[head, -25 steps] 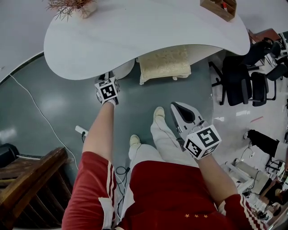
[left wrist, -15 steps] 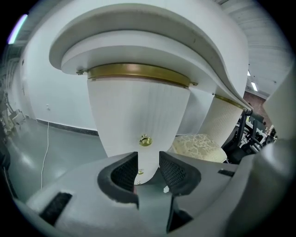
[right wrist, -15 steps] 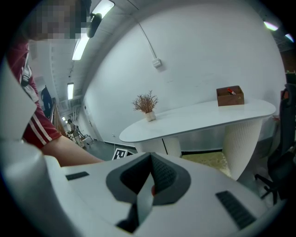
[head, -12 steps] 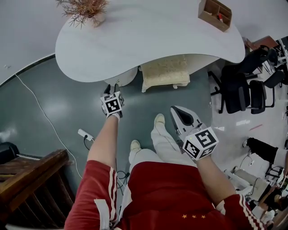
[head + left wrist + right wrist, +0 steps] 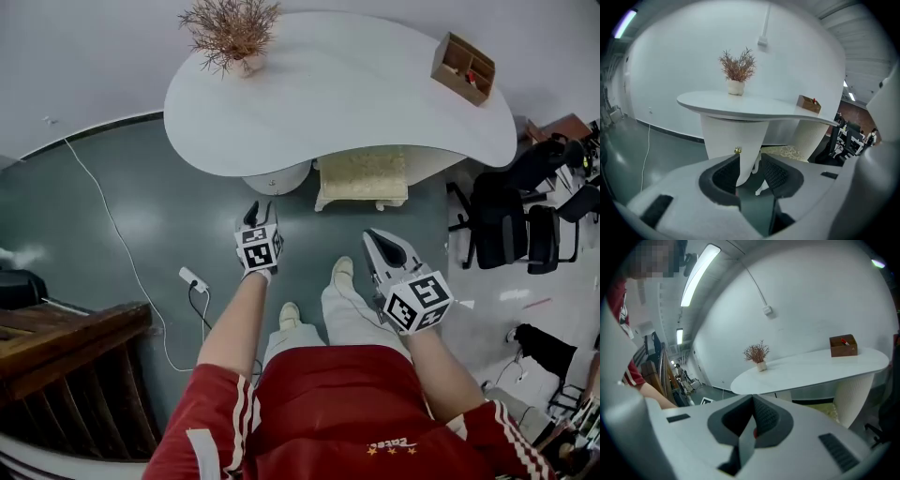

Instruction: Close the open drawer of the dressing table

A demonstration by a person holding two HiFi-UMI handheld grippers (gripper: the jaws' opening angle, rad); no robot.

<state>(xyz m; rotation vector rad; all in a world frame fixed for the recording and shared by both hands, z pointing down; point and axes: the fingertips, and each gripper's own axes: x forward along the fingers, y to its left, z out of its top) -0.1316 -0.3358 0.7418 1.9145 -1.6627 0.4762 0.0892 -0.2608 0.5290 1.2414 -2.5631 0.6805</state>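
Drawer front (image 5: 277,177) sits upper centre, seemingly flush under the dressing table (image 5: 375,84); left gripper (image 5: 262,209) jaws have just been opening, empty, right gripper (image 5: 370,236) jaws together; any remaining push should land square beside the knob (image 5: 737,150).

No readable text anywhere; small print on red shirt (image 5: 389,443) illegible.

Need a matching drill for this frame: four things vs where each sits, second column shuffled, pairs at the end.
Things:
1. potted dried plant
2. wooden box
3. cream stool
4. power strip

Places, as the head view shows them:
A. tucked partly under the dressing table
B. on the floor
C. on the dressing table, left end
D. on the dressing table, right end

Pairs: 1-C, 2-D, 3-A, 4-B
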